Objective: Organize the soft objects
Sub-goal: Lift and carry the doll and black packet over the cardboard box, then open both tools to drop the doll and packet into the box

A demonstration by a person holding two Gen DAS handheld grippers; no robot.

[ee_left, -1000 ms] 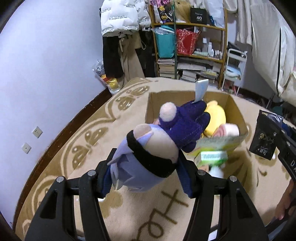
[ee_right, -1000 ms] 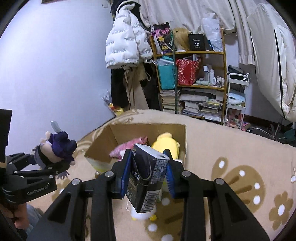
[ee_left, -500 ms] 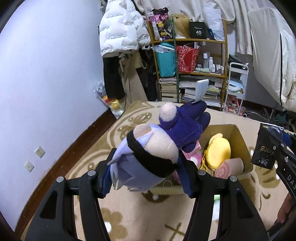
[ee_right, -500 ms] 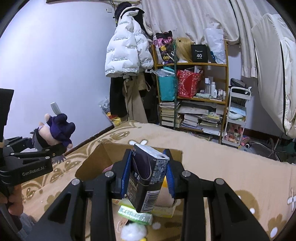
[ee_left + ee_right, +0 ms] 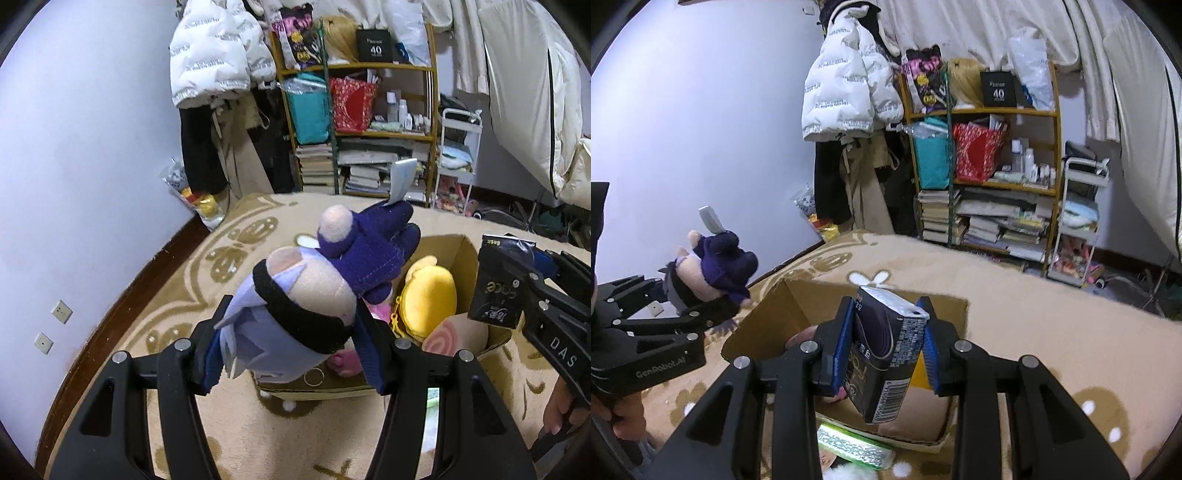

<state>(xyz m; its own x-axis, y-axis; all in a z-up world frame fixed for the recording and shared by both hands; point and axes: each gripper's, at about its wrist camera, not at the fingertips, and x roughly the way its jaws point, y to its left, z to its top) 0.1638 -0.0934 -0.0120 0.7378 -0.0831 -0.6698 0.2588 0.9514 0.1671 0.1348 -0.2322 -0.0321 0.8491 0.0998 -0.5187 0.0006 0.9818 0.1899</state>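
Left gripper point(image 5: 291, 350) clamps a purple plush doll point(image 5: 314, 295) above the cardboard box's point(image 5: 768, 317) near-left rim; right gripper point(image 5: 886, 350) pinches a dark tissue pack point(image 5: 886, 350) over its interior. Carry both farther over the opening, lower close to the yellow plush point(image 5: 428, 299), then let go.

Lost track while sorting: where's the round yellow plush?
In the left wrist view, the round yellow plush lies inside the open cardboard box, right of centre, beside a pink swirl-ended roll.
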